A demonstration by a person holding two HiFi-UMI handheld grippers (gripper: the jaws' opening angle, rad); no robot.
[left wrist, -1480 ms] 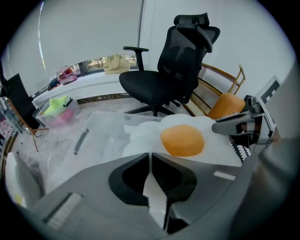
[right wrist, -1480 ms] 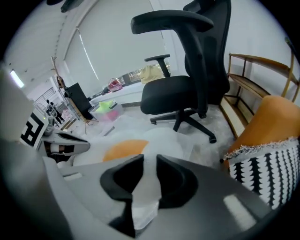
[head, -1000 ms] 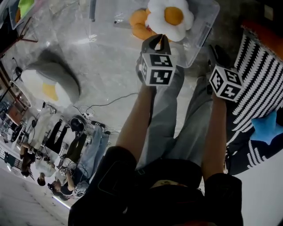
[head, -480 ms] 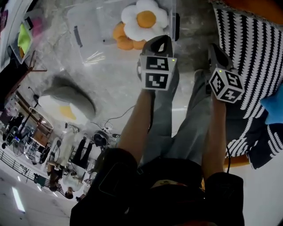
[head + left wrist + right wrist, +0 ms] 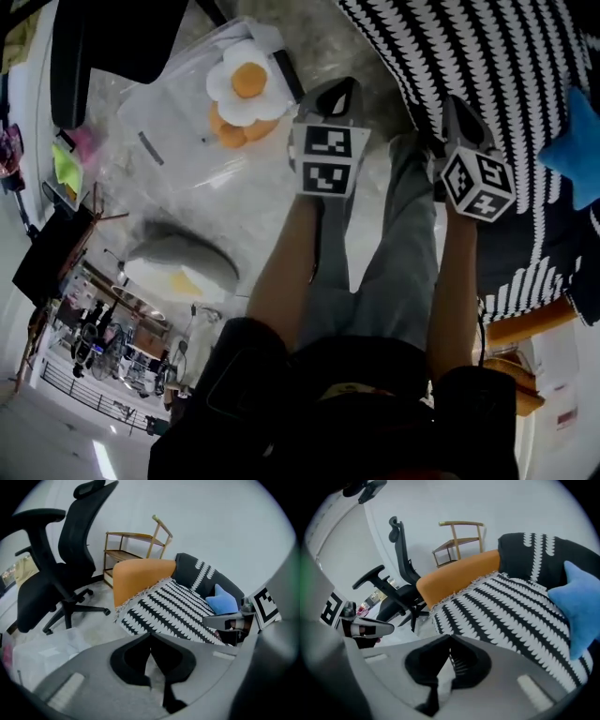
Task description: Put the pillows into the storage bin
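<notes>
Two grippers are held side by side above the person's legs (image 5: 375, 272). The left gripper (image 5: 150, 635) has its jaws pressed together with nothing between them. The right gripper (image 5: 450, 638) is likewise closed and empty.

Straight ahead of both pairs of jaws lies a black-and-white patterned throw (image 5: 173, 611), draped over an orange sofa (image 5: 140, 576). A blue star pillow (image 5: 581, 606) rests on the throw against a dark patterned cushion (image 5: 534, 557). It sits ahead and to the right of the right jaws, and further right still of the left jaws. Neither gripper touches it.

Beyond the sofa, past the jaw tips, a wooden rack (image 5: 129, 545) stands against the wall. A black office chair (image 5: 70, 550) stands well off to the left of the left jaws.

In the head view the clear storage bin (image 5: 169, 122) lies on the floor to the left of the left jaws, near the tips. Inside it a white flower pillow (image 5: 246, 80) with an orange centre rests on an orange pillow (image 5: 234, 129). A grey pillow (image 5: 178, 267) with white and yellow on it lies on the floor behind and left of the left jaws, apart from the bin.
</notes>
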